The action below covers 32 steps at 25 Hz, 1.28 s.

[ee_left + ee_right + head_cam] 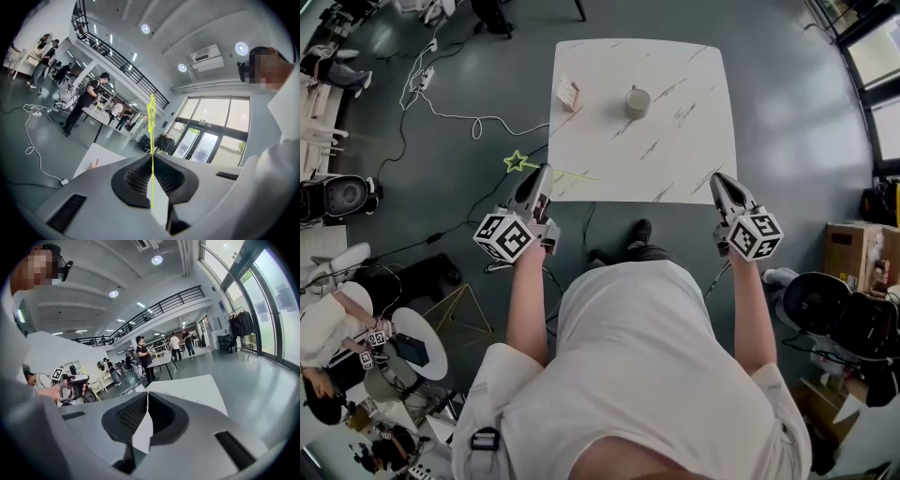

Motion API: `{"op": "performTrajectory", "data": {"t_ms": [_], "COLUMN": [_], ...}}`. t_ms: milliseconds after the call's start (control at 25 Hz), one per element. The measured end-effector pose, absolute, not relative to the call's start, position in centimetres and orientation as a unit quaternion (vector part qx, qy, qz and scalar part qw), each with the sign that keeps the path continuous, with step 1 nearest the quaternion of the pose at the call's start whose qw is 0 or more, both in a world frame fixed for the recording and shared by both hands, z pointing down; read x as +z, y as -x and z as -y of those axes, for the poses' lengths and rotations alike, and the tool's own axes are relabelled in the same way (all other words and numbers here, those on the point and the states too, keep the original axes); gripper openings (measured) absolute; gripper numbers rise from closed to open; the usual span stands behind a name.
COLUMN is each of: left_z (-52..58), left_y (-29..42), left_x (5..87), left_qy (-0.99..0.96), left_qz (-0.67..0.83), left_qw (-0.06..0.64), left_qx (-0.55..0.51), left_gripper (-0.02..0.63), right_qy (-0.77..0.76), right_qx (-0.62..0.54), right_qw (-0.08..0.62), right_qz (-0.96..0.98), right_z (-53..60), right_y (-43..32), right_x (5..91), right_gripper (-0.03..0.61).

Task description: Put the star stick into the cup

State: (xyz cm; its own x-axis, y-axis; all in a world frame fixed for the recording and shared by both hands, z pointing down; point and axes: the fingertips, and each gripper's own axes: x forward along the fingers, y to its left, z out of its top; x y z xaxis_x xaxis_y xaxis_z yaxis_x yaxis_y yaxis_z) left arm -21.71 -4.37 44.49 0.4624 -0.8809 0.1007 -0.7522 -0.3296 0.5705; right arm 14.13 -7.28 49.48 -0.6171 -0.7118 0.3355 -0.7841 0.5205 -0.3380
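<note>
A thin yellow-green star stick (517, 162) is clamped in my left gripper (544, 172), which is shut on its shaft. The star end points left over the floor, just off the table's near left corner. In the left gripper view the star stick (151, 117) stands straight up out of the closed jaws of the left gripper (151, 164). A beige cup (637, 101) stands upright on the white marble table (675, 150), towards its far middle. My right gripper (722, 183) is shut and holds nothing, at the table's near right corner; in its own view the right gripper (147, 397) is empty too.
A small pinkish box (569, 94) lies on the table left of the cup. White cables (441, 112) run across the grey floor at the left. People and equipment (337, 328) crowd the lower left; chairs and boxes (844, 300) stand at the right.
</note>
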Motion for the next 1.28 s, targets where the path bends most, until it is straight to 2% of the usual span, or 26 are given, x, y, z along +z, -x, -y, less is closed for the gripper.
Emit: {"op": "performTrajectory", "data": {"t_ms": [680,1280], "left_z": [11.5,19.5], "left_y": [15.4,15.1], "left_x": [45.0,47.0], "left_qy": [-0.803,-0.822], "left_qz": [0.527,0.495], "left_qw": [0.268,0.273], "left_qx": [-0.077,-0.072], "left_gripper": [0.021,0.021], "right_qy": [-0.404,-0.452], "right_qx": [0.276,0.29], "right_qw": [0.081,0.088], "right_qz": [0.868,0.839], "right_z": [13.6,14.8], "right_y": [-18.6,-18.7], "right_x": [52.8,53.8], "right_gripper": [0.026,0.026]}}
